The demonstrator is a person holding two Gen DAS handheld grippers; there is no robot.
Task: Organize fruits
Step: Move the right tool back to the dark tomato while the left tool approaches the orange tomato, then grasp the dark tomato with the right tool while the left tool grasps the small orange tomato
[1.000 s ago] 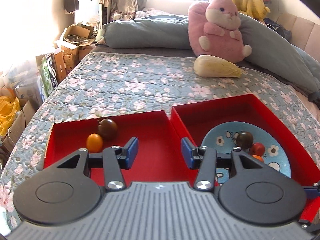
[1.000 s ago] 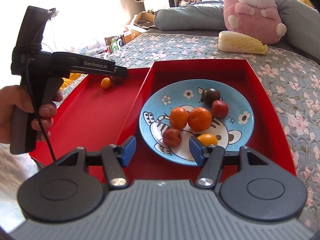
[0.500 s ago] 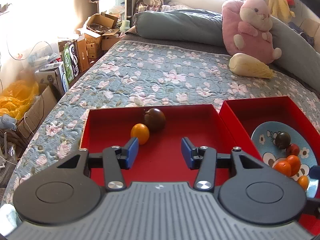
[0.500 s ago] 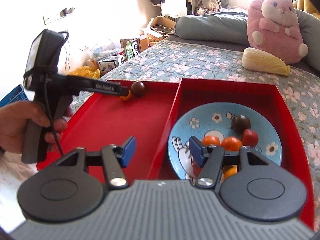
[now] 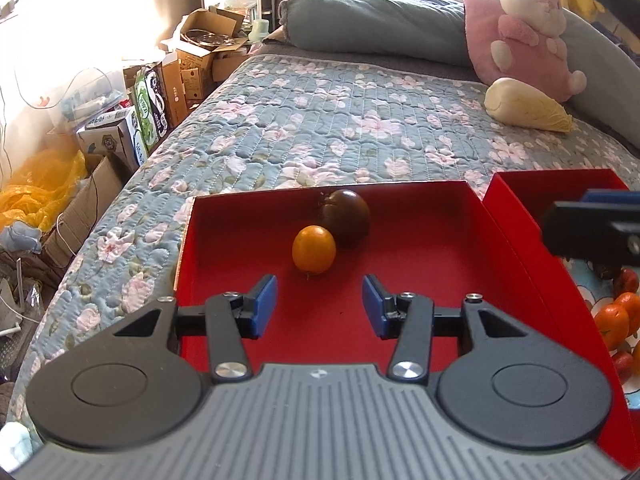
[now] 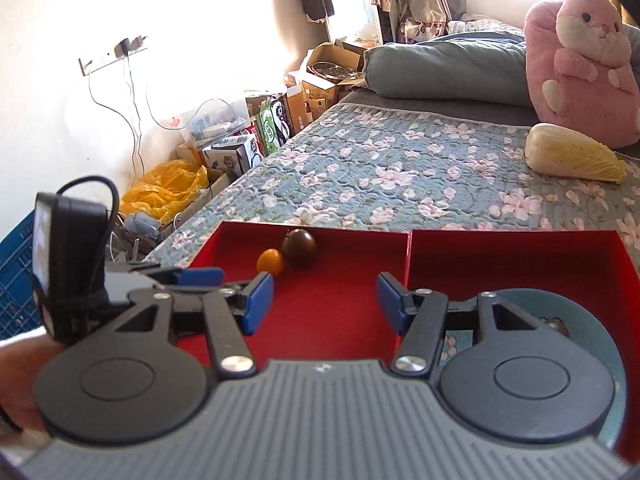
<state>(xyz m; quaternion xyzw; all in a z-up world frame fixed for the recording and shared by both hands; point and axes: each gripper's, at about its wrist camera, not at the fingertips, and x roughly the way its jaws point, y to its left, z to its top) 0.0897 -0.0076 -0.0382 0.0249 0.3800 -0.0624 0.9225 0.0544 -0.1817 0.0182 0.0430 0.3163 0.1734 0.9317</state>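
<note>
Both claws hang over the two red trays on the bed. Nearest, the left claw (image 5: 319,305) has its blue pads spread with nothing between them, poised above the floor of the left red tray (image 5: 420,264). Its neighbour, the right claw (image 6: 325,300), is spread too and grips nothing, though its jaws have just been closing a little; it looks across the wall where the two trays meet. In the right wrist view the left claw's black handle sits at the lower left with a hand (image 6: 20,376) around it.

Just ahead of the left claw's pads lies a small orange fruit (image 5: 313,249), and touching it on the far side is a larger dark brown fruit (image 5: 346,216), close to the tray's far wall. To the right, the right red tray (image 6: 520,256) holds a blue plate (image 6: 592,304) with several orange and red fruits (image 5: 616,316) on it, mostly hidden behind the claws.

Beyond the trays stretches the floral quilt (image 5: 340,120). Farther back a pale cabbage (image 5: 524,105) lies on it, just in front of a pink plush toy (image 5: 524,28) leaning on a grey-blue pillow (image 5: 372,20). Cardboard boxes (image 5: 192,60) crowd the floor beside the bed.
</note>
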